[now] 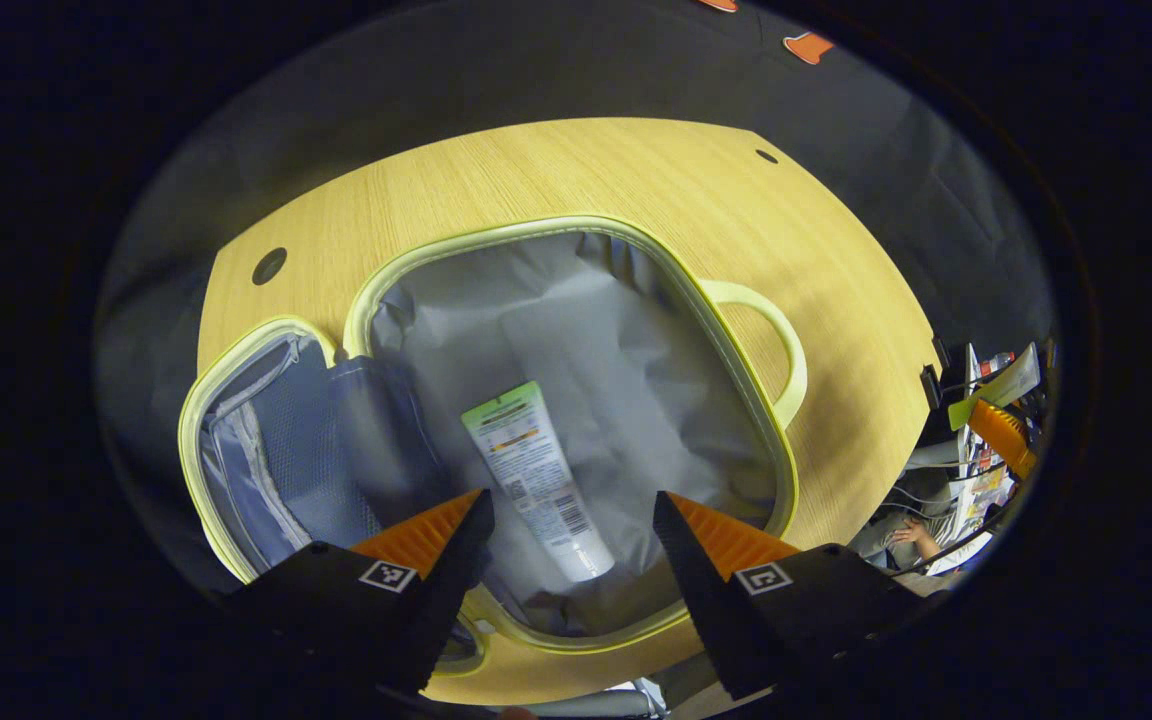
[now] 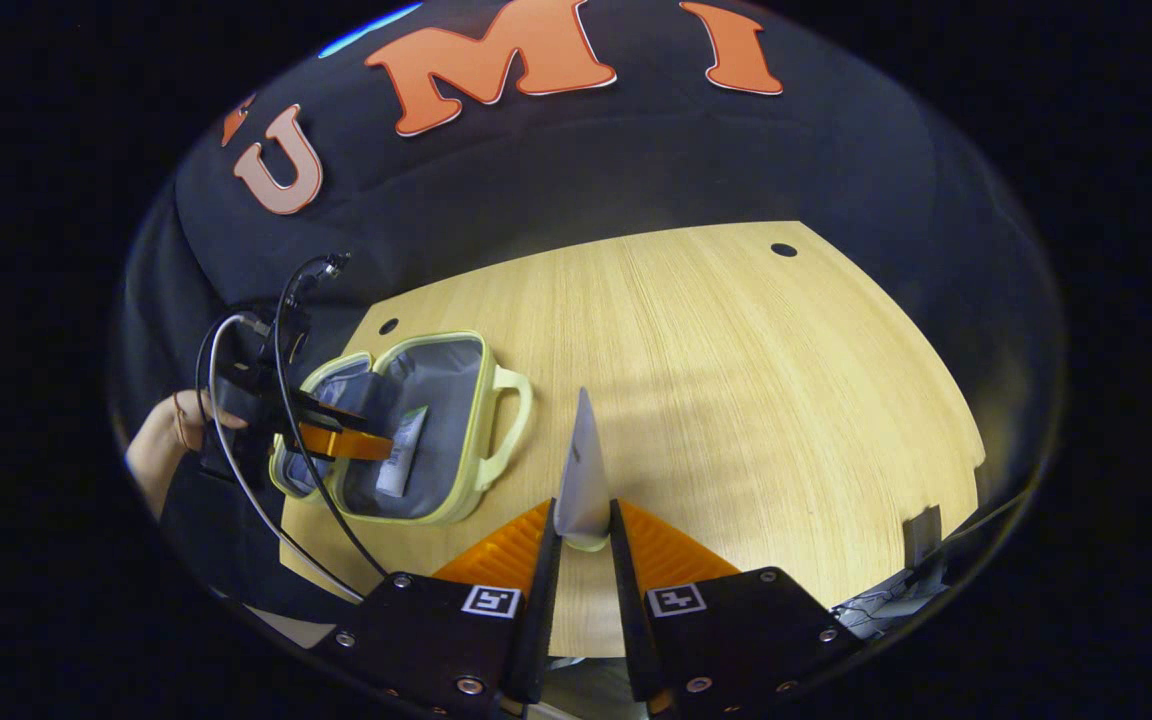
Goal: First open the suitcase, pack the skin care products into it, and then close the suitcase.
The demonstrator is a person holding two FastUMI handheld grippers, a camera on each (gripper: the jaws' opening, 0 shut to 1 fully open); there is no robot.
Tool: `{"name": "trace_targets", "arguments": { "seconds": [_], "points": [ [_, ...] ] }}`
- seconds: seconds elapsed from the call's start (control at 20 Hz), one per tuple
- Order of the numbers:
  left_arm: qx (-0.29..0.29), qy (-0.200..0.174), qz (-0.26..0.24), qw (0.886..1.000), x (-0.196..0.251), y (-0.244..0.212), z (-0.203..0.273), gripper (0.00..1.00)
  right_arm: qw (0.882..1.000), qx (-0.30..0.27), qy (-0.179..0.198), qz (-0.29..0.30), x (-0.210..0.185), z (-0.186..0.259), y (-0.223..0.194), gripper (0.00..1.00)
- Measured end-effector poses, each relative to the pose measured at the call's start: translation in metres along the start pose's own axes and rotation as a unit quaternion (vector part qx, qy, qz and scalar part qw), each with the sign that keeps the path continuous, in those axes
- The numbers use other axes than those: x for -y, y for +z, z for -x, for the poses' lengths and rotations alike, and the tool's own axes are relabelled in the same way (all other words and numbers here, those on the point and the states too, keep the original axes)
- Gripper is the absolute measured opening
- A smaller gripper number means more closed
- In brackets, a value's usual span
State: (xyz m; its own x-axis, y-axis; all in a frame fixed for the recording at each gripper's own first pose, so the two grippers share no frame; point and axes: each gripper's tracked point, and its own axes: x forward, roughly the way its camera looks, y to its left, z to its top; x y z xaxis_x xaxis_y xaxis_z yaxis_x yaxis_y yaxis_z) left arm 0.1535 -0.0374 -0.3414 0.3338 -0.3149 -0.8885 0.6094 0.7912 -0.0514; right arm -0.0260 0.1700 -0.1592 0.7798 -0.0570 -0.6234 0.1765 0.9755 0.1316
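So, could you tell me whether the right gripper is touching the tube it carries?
Touching: in the right gripper view, the right gripper clamps the tube from both sides.

Both views dim at edges, strong fisheye bend w/ straight lines curving near rim. Light falls from above onto the pale wood-grain tabletop (image 2: pixel 736 400), brightest area, w/ soft shadow bands across it. Grey fabric lining of the pale-green open suitcase (image 1: pixel 616 360) evenly lit, no glare. Centre sharp; far clutter at right edge of left gripper view blurry.
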Motion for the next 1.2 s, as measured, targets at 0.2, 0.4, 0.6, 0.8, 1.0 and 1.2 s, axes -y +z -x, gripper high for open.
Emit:
{"name": "trace_targets", "arguments": {
  "seconds": [0.2, 0.4, 0.6, 0.8, 1.0, 1.2],
  "points": [
    [0.078, 0.019, 0.035, 0.996, -0.016, 0.001, 0.033, 0.98, 0.999, 0.002, 0.027, 0.036, -0.035, -0.002, 0.024, 0.32],
    [0.184, 0.072, 0.076, 0.977, -0.053, 0.005, 0.102, 0.98, 0.994, -0.01, 0.066, 0.09, -0.08, -0.012, 0.045, 0.32],
    [0.287, 0.149, 0.086, 0.942, -0.101, 0.01, 0.193, 0.98, 0.984, -0.035, 0.114, 0.13, -0.137, -0.027, 0.052, 0.32],
    [0.341, 0.232, 0.105, 0.905, -0.137, -0.005, 0.308, 0.98, 0.972, -0.104, 0.151, 0.148, -0.184, -0.055, 0.03, 0.32],
    [0.391, 0.244, 0.15, 0.875, -0.151, -0.035, 0.376, 0.97, 0.96, -0.195, 0.143, 0.138, -0.2, -0.089, -0.005, 0.32],
    [0.384, 0.253, 0.182, 0.869, -0.17, -0.071, 0.371, 0.97, 0.953, -0.255, 0.095, 0.134, -0.183, -0.127, -0.035, 0.33]
  ]
}}
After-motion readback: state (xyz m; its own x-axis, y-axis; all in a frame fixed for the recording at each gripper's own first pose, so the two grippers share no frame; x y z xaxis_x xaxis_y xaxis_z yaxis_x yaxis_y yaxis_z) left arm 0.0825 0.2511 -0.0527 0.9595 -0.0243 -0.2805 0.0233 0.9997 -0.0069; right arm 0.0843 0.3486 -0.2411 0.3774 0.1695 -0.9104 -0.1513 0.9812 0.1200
